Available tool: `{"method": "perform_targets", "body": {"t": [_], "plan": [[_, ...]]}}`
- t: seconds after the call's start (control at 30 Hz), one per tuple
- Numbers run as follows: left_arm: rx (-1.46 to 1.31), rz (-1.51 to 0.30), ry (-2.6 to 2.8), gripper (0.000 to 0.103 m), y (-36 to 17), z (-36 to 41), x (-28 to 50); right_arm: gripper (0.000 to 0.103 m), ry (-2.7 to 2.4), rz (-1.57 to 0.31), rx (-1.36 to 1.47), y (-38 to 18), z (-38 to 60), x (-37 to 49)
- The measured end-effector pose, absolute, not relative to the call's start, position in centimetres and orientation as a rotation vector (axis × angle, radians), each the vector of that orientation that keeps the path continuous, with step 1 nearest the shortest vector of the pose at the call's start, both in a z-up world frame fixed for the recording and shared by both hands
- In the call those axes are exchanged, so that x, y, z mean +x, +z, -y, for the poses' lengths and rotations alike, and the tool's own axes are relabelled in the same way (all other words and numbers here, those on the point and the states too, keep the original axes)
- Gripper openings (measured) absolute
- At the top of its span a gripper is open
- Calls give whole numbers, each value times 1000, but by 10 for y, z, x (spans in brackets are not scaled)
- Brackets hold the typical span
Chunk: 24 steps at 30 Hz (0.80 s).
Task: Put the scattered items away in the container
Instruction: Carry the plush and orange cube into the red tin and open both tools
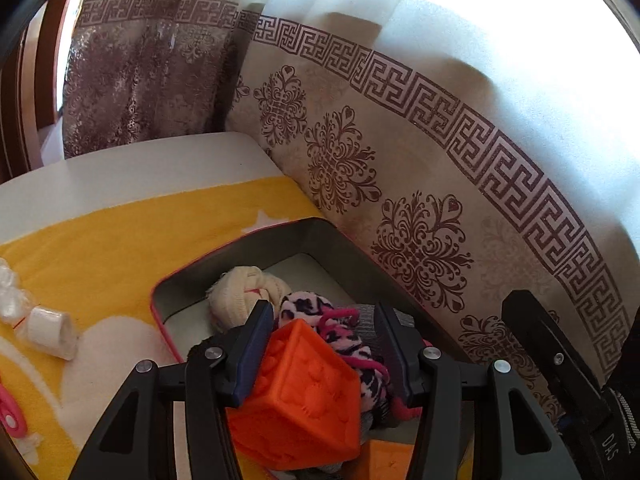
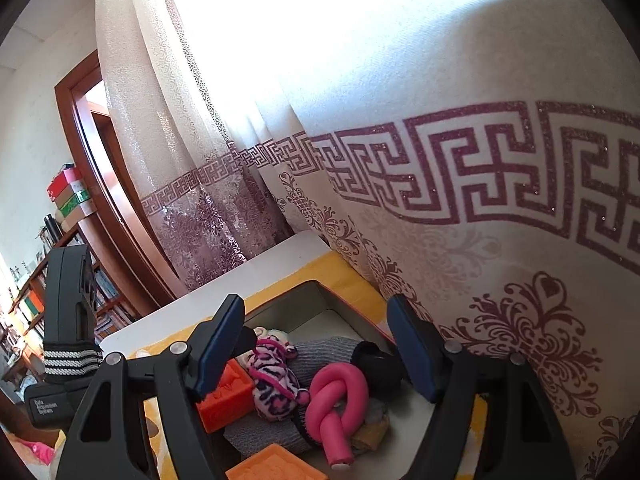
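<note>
Left claw [image 1: 324, 344], lower centre: jaws half-spread, clamped on orange block [image 1: 296, 396] over tin [image 1: 308, 236]; block likely light, rubbery, squashy; grip flat faces. Right claw [image 2: 320, 356] wide, empty.

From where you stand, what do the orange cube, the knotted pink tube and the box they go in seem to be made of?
Orange cube: looks like soft rubber or silicone, matte, with moulded raised shapes on its faces. Knotted pink tube: probably foam or soft rubber, smooth and matte, since it bends into a tight knot. Box: likely tin, with dull grey metallic inner walls and a thin red rim.
</note>
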<state>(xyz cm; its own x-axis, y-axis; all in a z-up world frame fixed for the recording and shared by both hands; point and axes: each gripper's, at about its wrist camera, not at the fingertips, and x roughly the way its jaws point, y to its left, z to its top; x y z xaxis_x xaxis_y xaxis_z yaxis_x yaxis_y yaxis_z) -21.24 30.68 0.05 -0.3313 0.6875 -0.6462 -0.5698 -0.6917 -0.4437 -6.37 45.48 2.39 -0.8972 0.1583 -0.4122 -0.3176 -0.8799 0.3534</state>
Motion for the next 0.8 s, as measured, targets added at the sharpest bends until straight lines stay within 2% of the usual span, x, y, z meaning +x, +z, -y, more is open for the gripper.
{"method": "perform_targets", "body": {"t": [0.07, 0.17, 0.33, 0.53, 0.8], "plan": [[-1071, 235, 2054, 54, 6, -299, -214, 77, 2769, -606, -553, 24, -453, -64], [-1045, 229, 2102, 54, 20, -287, -214, 77, 2773, -603, -558, 24, -451, -64], [-1039, 93, 2233, 54, 33, -267, -204, 77, 2775, -607, -557, 24, -450, -65], [-1061, -55, 2315, 54, 22, -239, -188, 77, 2765, -644, -583, 24, -453, -63], [-1078, -155, 2319, 54, 6, -259, -190, 77, 2764, -637, -587, 26, -449, -63]]}}
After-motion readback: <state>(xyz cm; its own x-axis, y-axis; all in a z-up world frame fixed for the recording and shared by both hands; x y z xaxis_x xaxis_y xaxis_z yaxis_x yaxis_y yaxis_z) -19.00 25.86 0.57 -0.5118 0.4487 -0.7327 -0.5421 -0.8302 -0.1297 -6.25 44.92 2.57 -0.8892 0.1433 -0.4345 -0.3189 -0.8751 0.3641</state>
